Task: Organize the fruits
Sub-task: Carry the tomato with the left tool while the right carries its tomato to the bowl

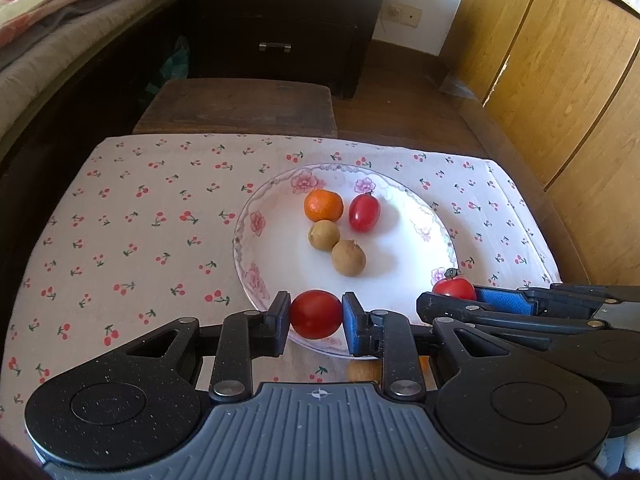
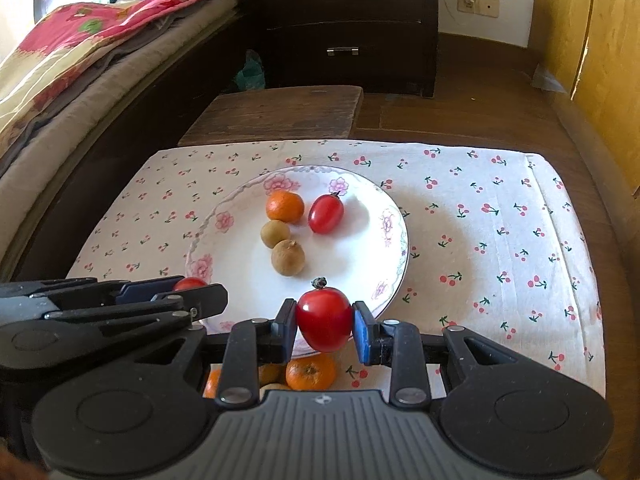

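On the cherry-print cloth (image 1: 132, 216) sits a flowered plate (image 1: 256, 224), toward the cloth's middle and nearer its right edge in the left wrist view. At the plate's near rim, the left gripper (image 1: 316, 315) is closed on a round red tomato (image 1: 316, 314), its pads pressing both sides. Further in, on the plate's far half, lie an orange (image 1: 323, 205), an oblong tomato (image 1: 364, 213) just right of it, and two brown longans (image 1: 324, 235) (image 1: 348, 258), touching each other, the first just below the orange. At the plate's near right rim, the right gripper (image 1: 460, 290) clamps a second red tomato (image 1: 455, 288) with a dark stem cap; the right wrist view shows it gripped between both pads (image 2: 324, 319). In that view, more oranges (image 2: 310, 372) lie on the cloth near its near edge, partly hidden beneath the gripper. Beyond the cloth's far edge stand a wooden stool (image 1: 240, 106), dark drawers (image 1: 280, 16), a bed (image 2: 60, 80) at far left and wooden cabinets (image 1: 560, 80) at right.
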Tool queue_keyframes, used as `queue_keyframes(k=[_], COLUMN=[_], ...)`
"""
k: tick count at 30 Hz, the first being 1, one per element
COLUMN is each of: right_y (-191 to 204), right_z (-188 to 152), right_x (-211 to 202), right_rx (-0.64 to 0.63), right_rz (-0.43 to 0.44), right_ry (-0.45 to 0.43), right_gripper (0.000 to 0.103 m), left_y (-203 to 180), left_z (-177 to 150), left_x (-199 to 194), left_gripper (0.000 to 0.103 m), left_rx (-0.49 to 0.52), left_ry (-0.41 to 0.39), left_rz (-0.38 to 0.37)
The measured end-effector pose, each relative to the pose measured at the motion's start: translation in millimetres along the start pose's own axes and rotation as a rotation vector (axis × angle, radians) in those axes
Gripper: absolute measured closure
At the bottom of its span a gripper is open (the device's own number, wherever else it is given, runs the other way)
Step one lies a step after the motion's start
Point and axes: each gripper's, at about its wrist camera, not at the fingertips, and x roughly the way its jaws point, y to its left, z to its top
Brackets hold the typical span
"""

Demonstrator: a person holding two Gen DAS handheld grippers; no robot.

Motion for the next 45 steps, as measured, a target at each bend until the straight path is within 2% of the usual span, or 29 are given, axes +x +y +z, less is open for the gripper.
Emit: queue_keyframes(k=[45], right_y=[-3.1], right_z=[6.6], right_x=[24.0], right_rx=[-0.002], right_rz=[-0.03], right_ry=[0.014], right_gripper=[0.072], left_y=[-0.2], left_z=[1.4], left_x=[19.9], left_gripper=[0.068], left_rx=[0.017], left_ry=[0.02], left_rz=[0.041])
